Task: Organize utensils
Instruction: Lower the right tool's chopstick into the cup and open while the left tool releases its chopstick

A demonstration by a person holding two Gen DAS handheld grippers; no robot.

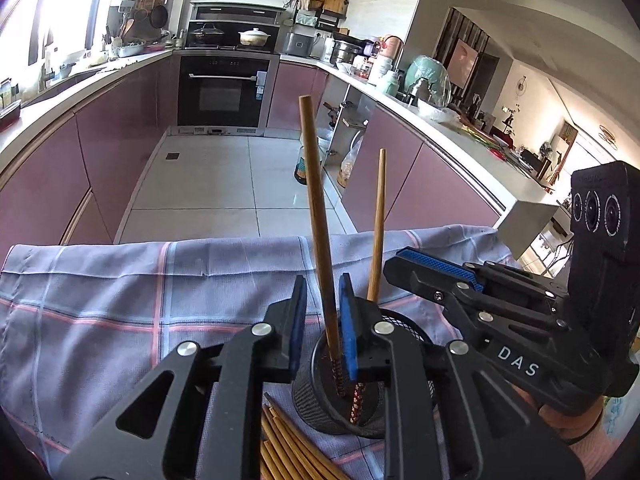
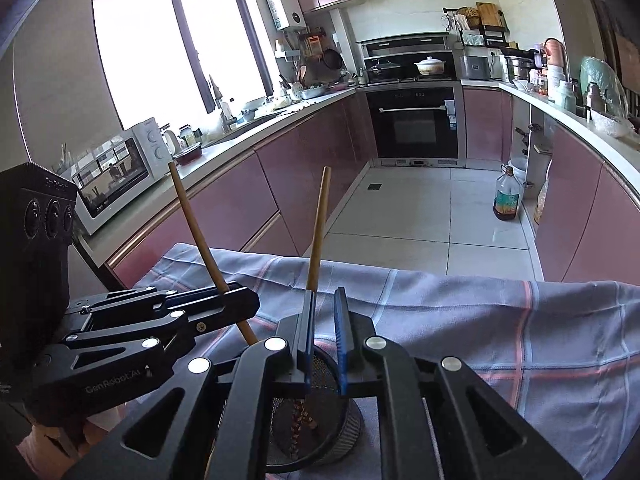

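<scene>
One step in hand: dropping chopsticks into the holder; I judge the release is at hand, with both sticks already standing inside.
Next move: probably lift both grippers clear without knocking the sticks, then fetch more from the loose bundle.
Checked cloth (image 1: 120,300): grey-blue with pink lines, spread over the work surface, filling the lower half of the left wrist view.
Mesh holder (image 1: 308,400): black round cup, upright on the cloth at six o'clock in both views.
Left gripper (image 1: 323,284): pads (image 1: 347,320) stand apart with the taller chopstick between them, not clamped.
Right gripper (image 2: 324,292): reaches in from three o'clock in the left view; its pads are a narrow slit apart and pinch nothing.
Loose bundle (image 1: 284,444): plain wooden sticks lying on the cloth at seven o'clock from the holder.
Taller chopstick (image 1: 316,200): brown wood with a patterned end down in the cup, leaning toward eleven o'clock.
Shorter chopstick (image 1: 378,220): same make, standing at the cup's one o'clock side, just off the right gripper's tips.
</scene>
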